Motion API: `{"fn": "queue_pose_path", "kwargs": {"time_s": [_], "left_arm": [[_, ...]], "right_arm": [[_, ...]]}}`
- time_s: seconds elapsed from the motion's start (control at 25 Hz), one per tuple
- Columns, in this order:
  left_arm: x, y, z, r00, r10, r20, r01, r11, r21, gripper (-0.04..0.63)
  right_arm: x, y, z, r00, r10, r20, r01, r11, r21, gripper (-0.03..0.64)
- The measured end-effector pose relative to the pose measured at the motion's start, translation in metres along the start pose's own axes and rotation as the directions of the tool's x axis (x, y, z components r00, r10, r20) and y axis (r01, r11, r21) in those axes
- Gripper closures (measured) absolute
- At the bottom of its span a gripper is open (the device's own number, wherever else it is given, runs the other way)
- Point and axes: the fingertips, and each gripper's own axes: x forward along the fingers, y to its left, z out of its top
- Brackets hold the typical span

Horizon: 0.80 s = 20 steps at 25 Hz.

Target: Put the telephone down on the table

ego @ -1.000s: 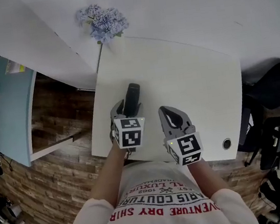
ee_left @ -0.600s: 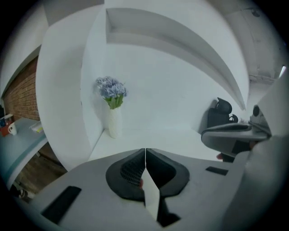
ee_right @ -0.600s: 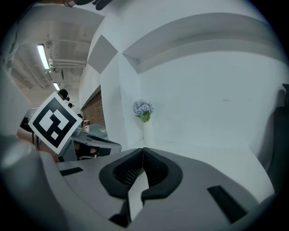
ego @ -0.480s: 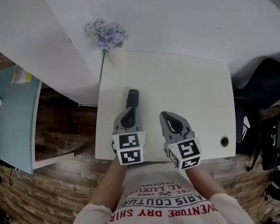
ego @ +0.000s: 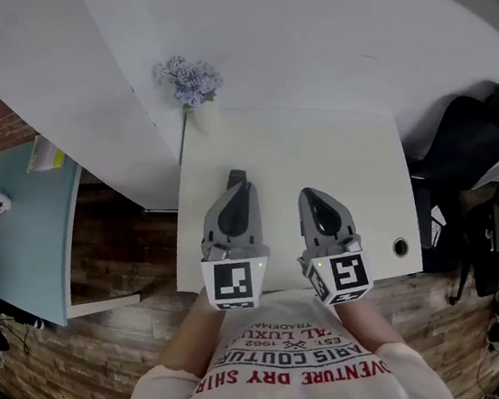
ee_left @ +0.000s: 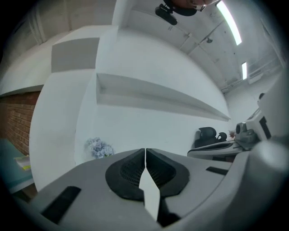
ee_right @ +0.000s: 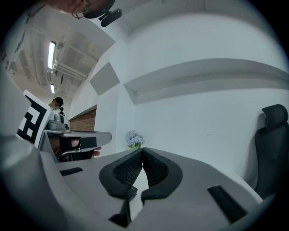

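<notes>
My left gripper (ego: 236,192) hovers over the left half of the cream table (ego: 353,152), its jaws shut with nothing between them. In the left gripper view the left gripper (ee_left: 145,153) shows its pads pressed together, facing the white wall. Just past its tip a small grey end (ego: 237,176) peeks out; it may be the telephone, whose remainder is hidden under the gripper. My right gripper (ego: 320,197) sits beside it, to the right, also shut and empty. In its own view, the right gripper (ee_right: 142,153) has its pads closed.
A bunch of pale blue flowers (ego: 188,78) stands at the table's far left corner, seen too as flowers (ee_left: 99,146) and flowers (ee_right: 135,138). A cable hole (ego: 400,246) sits near the front right edge. A black chair (ego: 471,135) stands right; a blue table (ego: 15,236) left.
The left gripper let go of the dark telephone, left it lying on the table, drew back and shut. The right gripper stayed shut beside it.
</notes>
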Motion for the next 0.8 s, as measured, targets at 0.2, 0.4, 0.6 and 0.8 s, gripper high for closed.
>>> {"fn": "queue_pose_path", "kwargs": {"time_s": [0.2,0.4,0.6,0.8], "left_arm": [[0.0,-0.011,0.012,0.998,-0.044,0.037,0.042,0.998,0.037,0.566],[0.0,-0.013,0.009,0.998,-0.058,0.019,0.057,0.998,0.037,0.566],[0.001,-0.01,0.006,0.998,-0.066,0.02,0.066,0.997,-0.026,0.566],[0.0,-0.007,0.008,0.997,-0.068,0.032,0.068,0.998,-0.008,0.566]], "right_arm": [[-0.006,-0.004,0.005,1.0,-0.01,0.012,0.011,1.0,-0.002,0.592],[-0.008,-0.001,0.007,1.0,0.0,0.015,0.0,1.0,-0.012,0.592],[-0.003,0.007,0.004,1.0,0.021,-0.01,-0.021,1.0,0.006,0.592],[0.003,0.013,0.003,1.0,0.012,-0.022,-0.013,0.999,-0.039,0.592]]}}
